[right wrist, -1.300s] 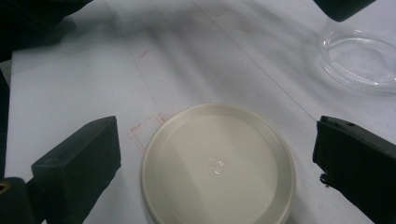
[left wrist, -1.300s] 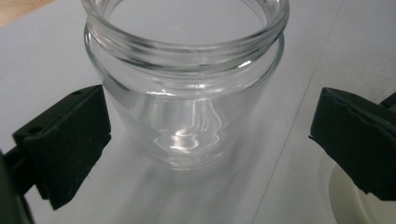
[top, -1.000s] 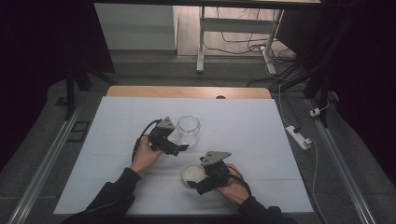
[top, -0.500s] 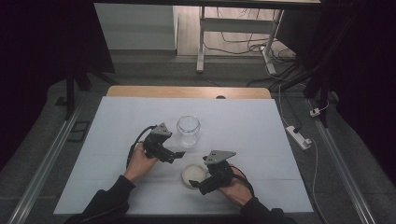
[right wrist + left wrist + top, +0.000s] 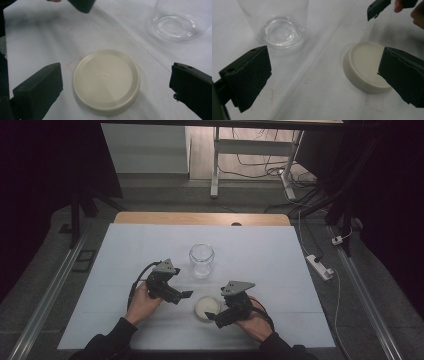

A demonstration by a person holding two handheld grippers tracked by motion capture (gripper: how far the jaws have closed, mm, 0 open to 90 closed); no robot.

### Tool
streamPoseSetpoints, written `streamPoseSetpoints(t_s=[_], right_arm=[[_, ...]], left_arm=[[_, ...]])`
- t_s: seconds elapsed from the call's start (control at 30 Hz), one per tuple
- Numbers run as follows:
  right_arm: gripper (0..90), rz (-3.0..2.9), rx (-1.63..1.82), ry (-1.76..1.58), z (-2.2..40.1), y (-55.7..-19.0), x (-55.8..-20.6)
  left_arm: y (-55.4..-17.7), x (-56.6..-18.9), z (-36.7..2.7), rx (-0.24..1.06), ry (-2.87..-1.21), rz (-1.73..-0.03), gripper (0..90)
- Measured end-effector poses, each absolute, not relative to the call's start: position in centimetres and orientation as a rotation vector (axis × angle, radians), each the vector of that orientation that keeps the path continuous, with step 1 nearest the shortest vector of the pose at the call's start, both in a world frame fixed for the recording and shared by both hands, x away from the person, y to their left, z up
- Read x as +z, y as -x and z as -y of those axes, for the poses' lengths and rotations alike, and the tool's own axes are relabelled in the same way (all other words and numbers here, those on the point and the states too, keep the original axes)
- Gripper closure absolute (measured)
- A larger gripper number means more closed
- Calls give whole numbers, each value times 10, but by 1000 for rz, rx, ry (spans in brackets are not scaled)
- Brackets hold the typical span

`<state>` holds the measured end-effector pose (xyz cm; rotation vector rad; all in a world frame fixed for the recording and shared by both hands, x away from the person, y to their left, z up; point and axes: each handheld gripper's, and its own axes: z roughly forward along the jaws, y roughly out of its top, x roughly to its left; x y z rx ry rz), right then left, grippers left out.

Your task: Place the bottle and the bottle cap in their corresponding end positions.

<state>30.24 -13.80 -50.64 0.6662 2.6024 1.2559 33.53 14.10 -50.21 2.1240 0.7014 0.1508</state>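
I see a white-covered bench [image 5: 125, 250] with a clear, empty glass jar [image 5: 201, 260] standing upright near its middle, mouth open, and its cream lid [image 5: 207, 307] lying flat and apart from it, closer to the near edge. My right tool [image 5: 216, 317] sits low beside the lid with jaws spread wide on either side of it, gripping nothing, probably lined up to pick it. My left tool [image 5: 184, 296], also open and empty, hangs between jar and lid, perhaps to steady the jar.

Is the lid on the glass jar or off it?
Off. The cream lid lies flat on the table, apart from the upright glass jar, whose mouth is open.
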Motion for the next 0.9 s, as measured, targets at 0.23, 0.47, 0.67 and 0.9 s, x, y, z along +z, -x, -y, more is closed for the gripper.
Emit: streamPoseSetpoints(t_s=[0.23, 0.47, 0.67, 0.9], right_arm=[[0, -2589, 1254, -697, 143, -300, -504], [0, -2583, 1241, -733, 149, -296, -500], [0, -2563, 1230, -764, 161, -293, -497], [0, -2532, 1210, -831, 181, -288, -495]], left_arm=[[-321, -501, -146, 129, -2121, -709, 0], [-303, -501, -154, 129, -2128, -725, 0], [-290, -502, -162, 113, -2140, -745, 0], [-278, -506, -173, 109, -2165, -792, 0]])
